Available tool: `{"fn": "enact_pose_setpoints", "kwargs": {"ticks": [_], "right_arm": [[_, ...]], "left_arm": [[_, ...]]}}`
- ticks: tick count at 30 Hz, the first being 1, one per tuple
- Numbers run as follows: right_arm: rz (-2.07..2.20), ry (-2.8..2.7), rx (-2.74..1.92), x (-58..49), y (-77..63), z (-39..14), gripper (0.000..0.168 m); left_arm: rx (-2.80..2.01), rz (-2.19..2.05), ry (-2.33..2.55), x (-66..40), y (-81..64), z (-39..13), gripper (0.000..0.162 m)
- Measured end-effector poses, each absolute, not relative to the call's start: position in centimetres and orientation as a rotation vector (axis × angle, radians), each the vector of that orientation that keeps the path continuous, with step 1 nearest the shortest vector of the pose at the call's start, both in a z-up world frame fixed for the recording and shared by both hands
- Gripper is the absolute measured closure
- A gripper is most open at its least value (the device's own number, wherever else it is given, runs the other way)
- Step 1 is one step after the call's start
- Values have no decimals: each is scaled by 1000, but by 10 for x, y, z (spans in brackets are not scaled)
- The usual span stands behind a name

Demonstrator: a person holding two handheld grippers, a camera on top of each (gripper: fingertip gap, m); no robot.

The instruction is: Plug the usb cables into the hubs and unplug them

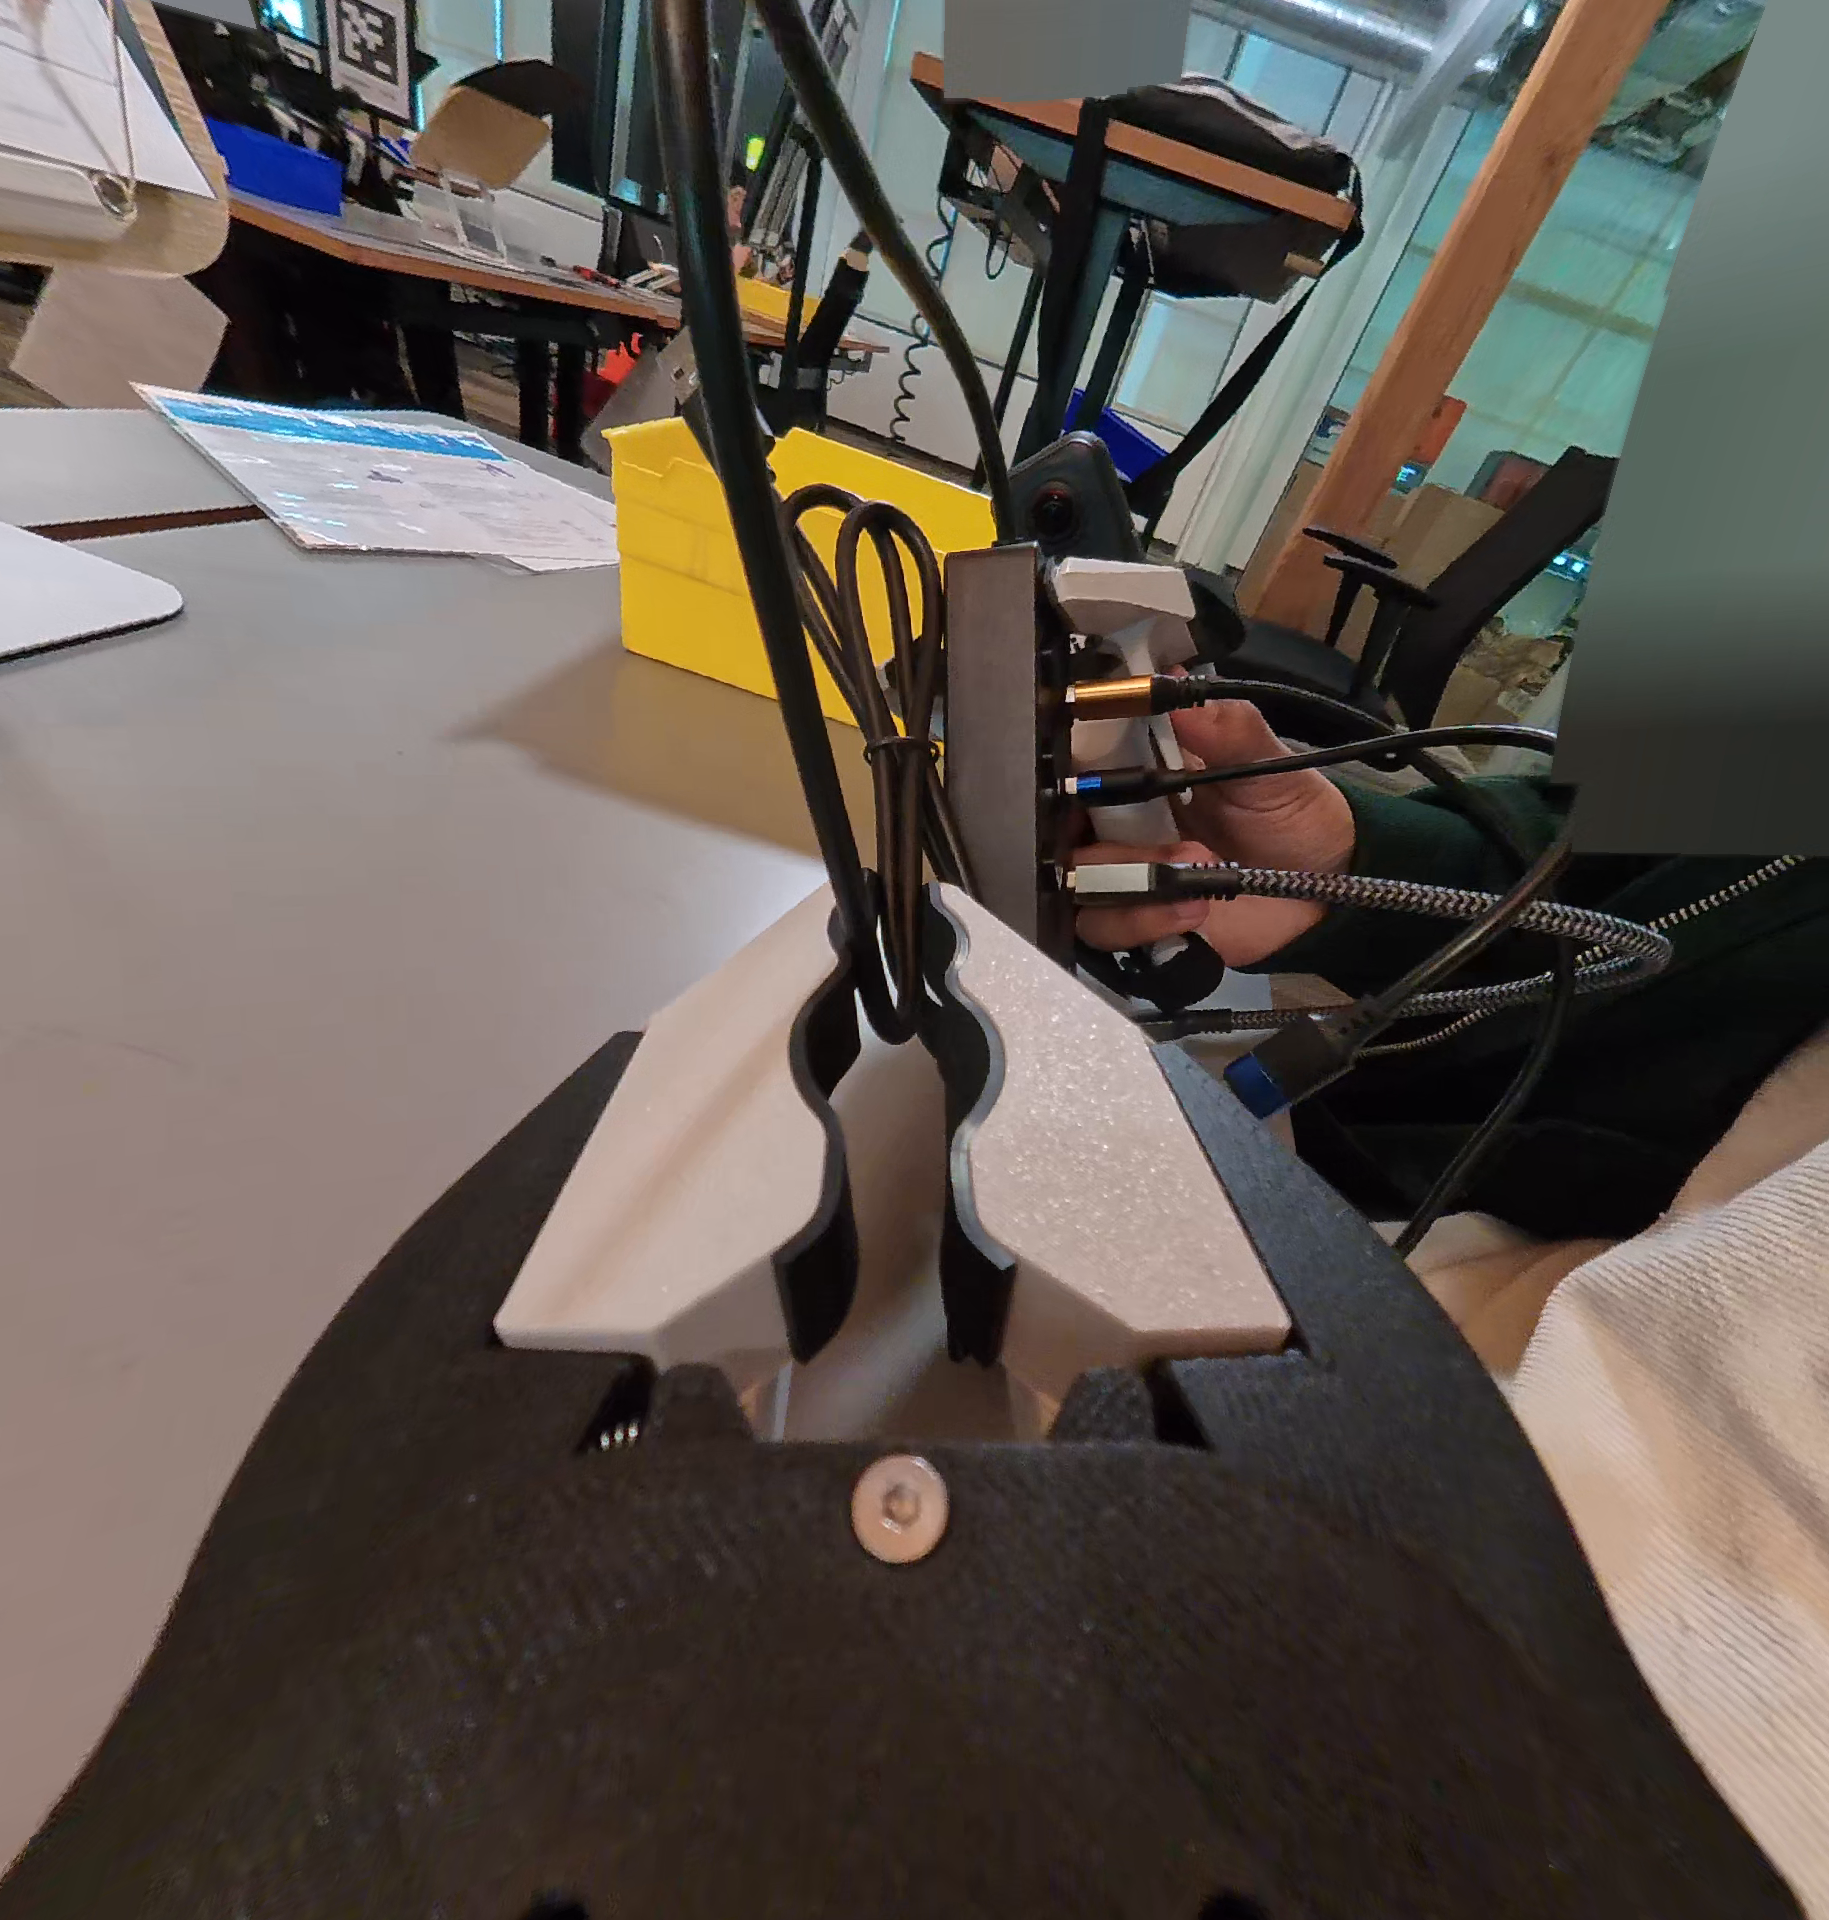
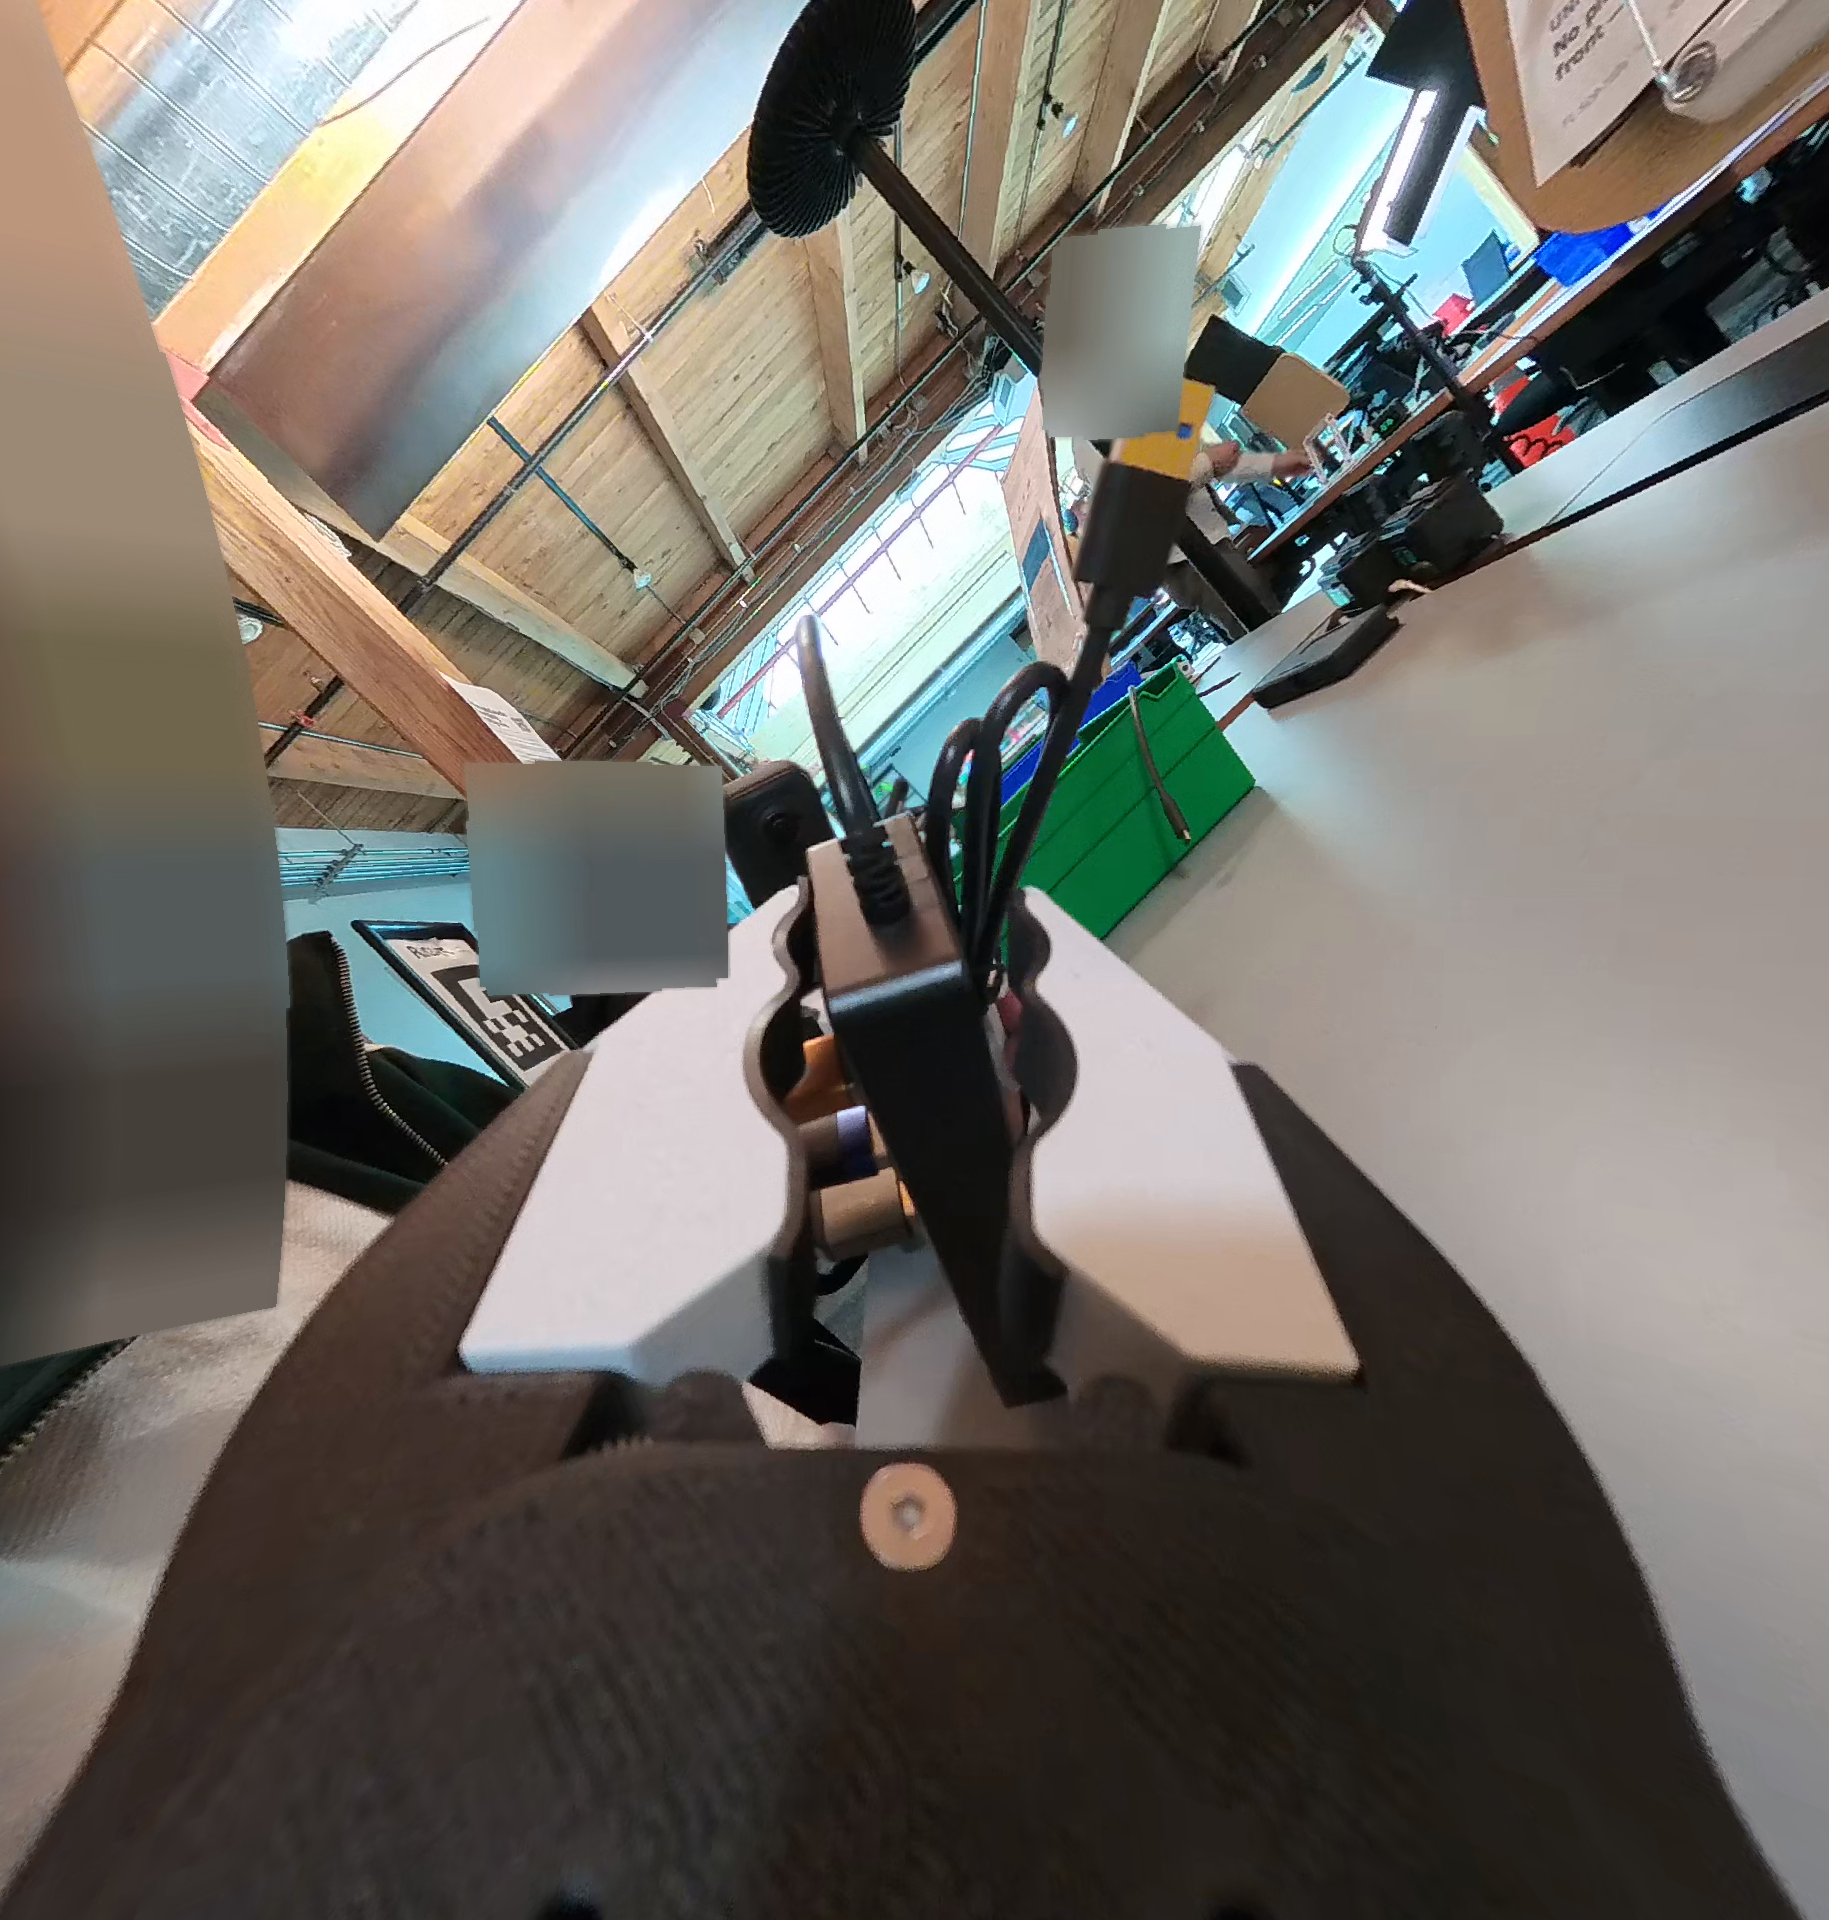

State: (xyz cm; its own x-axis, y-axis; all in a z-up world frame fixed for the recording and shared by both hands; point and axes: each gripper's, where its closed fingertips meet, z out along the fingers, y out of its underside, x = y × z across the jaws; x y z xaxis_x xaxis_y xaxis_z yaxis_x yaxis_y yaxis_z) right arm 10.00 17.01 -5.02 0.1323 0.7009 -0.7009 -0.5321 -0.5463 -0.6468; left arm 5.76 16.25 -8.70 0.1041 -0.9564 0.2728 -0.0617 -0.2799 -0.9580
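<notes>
gripping a coiled black cable, the left hand-held gripper faces the right hand-held gripper, clamped on the hub.

Open table left of the yellow bin; right of it, passage barred by upright hub, three plugged cables, coiled loop.

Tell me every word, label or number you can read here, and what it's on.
Blue-headed leaflet: print too small to read.
Paper sign clipped to a board: bold print, not repeated here.
Marker board: square code pattern, small caption blurred.
Hub and bundled cable: no marking visible.
</notes>
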Motion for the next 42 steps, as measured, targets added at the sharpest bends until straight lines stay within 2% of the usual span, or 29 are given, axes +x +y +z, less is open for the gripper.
{"fn": "enact_pose_setpoints", "kwargs": {"ticks": [6,12,17,20,22,23,33,42], "right_arm": [[1629,-185,-1431,96,168,-49,130],[1584,-195,-1477,90,170,-55,116],[1588,-179,-1489,90,172,-57,117],[1613,-153,-1517,93,173,-60,124],[1666,-108,-1518,96,174,-61,134],[1664,-85,-1516,99,175,-63,145],[1545,-149,-1481,108,175,-49,145],[1666,13,-1376,129,182,-44,145]], "left_arm": [[-1531,-1282,1053,58,164,-91,157],[-1546,-1201,1094,58,166,-99,156],[-1540,-1226,1087,58,165,-98,156],[-1524,-1221,1093,59,164,-97,156],[-1504,-1221,1079,58,164,-95,155],[-1491,-1227,1072,58,163,-93,155],[-1497,-1285,1030,54,167,-91,148],[-1504,-1315,984,51,172,-89,141]]}}
